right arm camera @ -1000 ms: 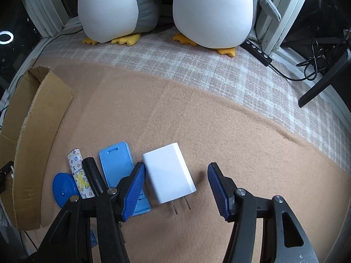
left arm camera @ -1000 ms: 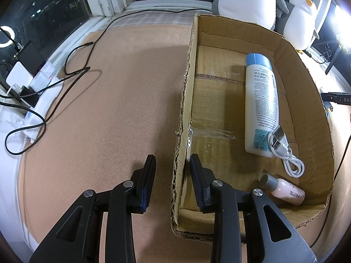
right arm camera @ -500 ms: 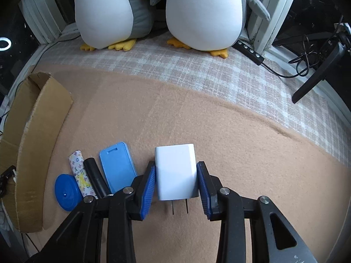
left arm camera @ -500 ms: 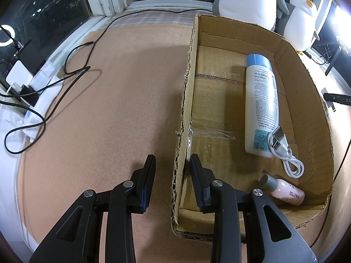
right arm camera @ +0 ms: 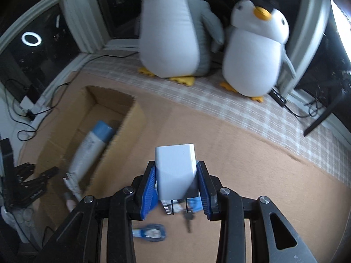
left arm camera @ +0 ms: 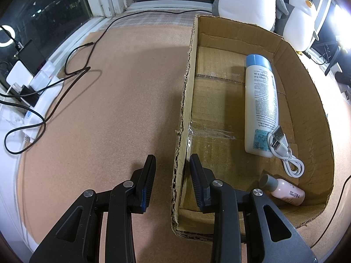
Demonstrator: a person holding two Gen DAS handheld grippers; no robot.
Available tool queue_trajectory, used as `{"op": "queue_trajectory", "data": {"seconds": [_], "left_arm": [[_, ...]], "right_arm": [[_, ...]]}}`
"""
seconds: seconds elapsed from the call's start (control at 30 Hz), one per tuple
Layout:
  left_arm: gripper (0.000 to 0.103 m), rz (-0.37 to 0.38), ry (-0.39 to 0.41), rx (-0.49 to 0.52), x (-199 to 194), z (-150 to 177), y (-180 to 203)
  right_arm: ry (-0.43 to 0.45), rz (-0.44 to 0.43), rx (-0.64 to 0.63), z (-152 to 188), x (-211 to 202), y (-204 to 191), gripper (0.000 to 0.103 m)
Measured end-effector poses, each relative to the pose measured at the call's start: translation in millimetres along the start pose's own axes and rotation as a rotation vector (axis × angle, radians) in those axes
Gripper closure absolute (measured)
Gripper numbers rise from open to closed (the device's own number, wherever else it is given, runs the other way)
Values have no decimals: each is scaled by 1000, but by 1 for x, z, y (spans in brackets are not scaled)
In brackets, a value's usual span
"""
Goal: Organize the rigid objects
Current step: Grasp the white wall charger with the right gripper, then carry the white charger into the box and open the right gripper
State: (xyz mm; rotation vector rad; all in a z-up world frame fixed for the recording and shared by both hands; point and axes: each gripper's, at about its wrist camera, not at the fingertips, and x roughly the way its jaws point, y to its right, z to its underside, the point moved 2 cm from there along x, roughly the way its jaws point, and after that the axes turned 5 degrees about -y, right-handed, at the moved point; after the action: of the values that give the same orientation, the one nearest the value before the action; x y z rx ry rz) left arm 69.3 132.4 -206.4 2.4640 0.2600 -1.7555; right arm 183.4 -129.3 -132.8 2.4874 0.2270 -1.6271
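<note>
My right gripper is shut on a white wall charger and holds it lifted above the brown mat, right of the cardboard box. My left gripper is open and straddles the box's left wall without pinching it. Inside the box lie a white bottle with a blue cap, a coiled white USB cable and a small pink bottle. The bottle also shows in the right wrist view. Under the charger small items lie on the mat, partly hidden: a blue-and-white object and a key.
Two plush penguins sit on a checked cloth at the back. Black cables and a white power strip lie at the mat's left edge. A black stand leg is at the right.
My right gripper closed on the white charger, lifted it off the mat and swung left toward the box. My left gripper stayed in place at the box wall.
</note>
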Motion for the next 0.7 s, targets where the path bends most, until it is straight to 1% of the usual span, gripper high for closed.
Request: {"op": "queue_trajectory", "data": {"seconds": [0.3,0.57,0.7], "left_arm": [[72,7,6,-4,-2,2,2],[72,14,10,-7,-2,3,0],[72,14,10,-6,-2,3,1]], "right_arm": [[16,-96,-94,-12,-6,-80,70],[-8,-150,-167,-17,14,-133,70],[-24,-167,-193,-14,23,-150,70]]}}
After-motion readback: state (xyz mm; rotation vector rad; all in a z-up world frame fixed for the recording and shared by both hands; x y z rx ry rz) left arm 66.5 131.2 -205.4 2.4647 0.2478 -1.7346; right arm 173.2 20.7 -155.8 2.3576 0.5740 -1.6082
